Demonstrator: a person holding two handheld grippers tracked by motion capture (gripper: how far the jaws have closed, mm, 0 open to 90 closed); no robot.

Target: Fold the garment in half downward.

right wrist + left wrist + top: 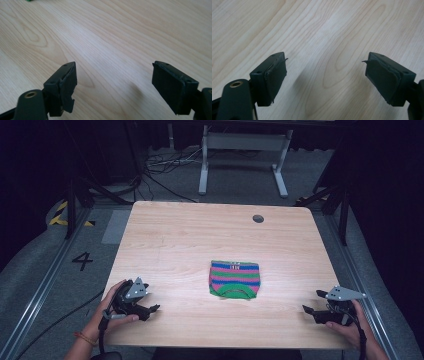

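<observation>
Near the tabletop's [170, 235] front corners, the left gripper [154, 309] and right gripper [306, 310] hover with jaws wide apart, nothing between them. Farther in, midway between both, the folded striped sweater [235, 279] lies flat, well apart from either.

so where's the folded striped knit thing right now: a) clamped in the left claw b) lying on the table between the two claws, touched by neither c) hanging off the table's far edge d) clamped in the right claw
b: in the high view the striped knit piece lies flat on the table, with the left claw and right claw open and well off to either side.
</observation>
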